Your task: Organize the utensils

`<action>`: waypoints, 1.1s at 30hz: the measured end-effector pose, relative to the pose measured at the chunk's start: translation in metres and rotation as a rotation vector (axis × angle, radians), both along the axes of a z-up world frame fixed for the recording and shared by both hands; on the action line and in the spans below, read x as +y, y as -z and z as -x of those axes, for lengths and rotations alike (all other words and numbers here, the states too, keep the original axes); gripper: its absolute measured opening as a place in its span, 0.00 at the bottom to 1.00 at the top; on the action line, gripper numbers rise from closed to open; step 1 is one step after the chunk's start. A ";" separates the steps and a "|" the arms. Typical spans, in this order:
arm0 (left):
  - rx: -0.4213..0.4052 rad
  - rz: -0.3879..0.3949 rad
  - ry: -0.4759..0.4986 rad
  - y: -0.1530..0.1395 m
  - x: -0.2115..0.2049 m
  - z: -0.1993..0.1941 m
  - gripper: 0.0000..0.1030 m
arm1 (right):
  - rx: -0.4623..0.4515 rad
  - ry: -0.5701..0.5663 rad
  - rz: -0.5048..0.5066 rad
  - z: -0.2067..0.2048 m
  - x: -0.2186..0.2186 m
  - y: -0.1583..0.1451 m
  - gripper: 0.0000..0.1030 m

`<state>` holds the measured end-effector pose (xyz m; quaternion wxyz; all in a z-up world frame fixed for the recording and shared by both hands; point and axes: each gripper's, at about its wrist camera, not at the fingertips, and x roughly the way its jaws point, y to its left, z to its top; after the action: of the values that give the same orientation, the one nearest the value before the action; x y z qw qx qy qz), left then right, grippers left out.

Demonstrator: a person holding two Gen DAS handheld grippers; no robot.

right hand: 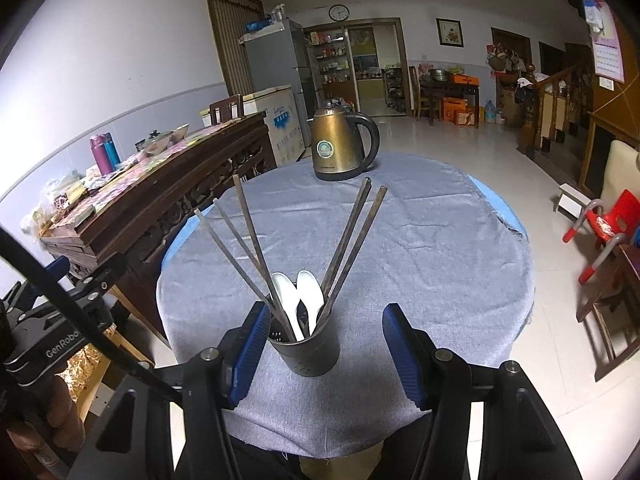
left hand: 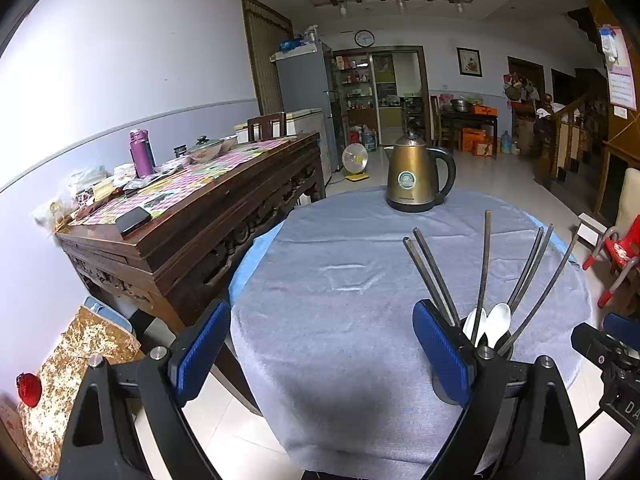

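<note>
Near the table's front edge, a dark holder [right hand: 305, 350] stands upright on the grey cloth [right hand: 400, 248], containing 2 white spoons [right hand: 298, 294] with bowls up and 5 dark chopsticks [right hand: 256, 248] that fan outward, 3 leaning left and 2 leaning right in the right wrist view. Small perforations mark the holder's lower wall. Right gripper [right hand: 324, 350]: jaws wide, empty, straddling the holder; the left pad lies just beside or against the rim, and contact cannot be confirmed, while the right pad stands clear. Left gripper [left hand: 320, 356]: jaws wide, empty, held over bare cloth to the left of the holder [left hand: 486, 346], whose contents rise just behind its right finger. A brass-coloured kettle [right hand: 340, 146] sits at the far side of the round table [right hand: 498, 200], well apart from the holder, with open cloth between them. Blue table rim shows beyond the cloth at left and right. A carved wooden sideboard [left hand: 192, 240] stands close to the table's left edge, leaving a narrow gap; tiled floor lies open to the right, up to a red chair [right hand: 604, 224].
</note>
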<state>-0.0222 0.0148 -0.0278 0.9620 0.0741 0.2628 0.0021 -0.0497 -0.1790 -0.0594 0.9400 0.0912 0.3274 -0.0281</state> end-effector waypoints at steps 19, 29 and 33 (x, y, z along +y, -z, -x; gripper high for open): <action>0.068 0.032 0.050 0.012 -0.001 0.001 0.90 | 0.001 0.009 0.026 0.000 0.007 0.002 0.61; 0.077 0.028 0.092 0.015 -0.013 0.007 0.90 | 0.007 0.022 0.025 0.000 -0.002 0.003 0.61; 0.077 0.021 0.103 0.015 -0.018 0.010 0.90 | 0.005 0.031 0.027 0.002 -0.006 0.003 0.61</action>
<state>-0.0320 -0.0027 -0.0425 0.9507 0.0772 0.2956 -0.0529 -0.0517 -0.1846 -0.0626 0.9398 0.0837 0.3278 -0.0474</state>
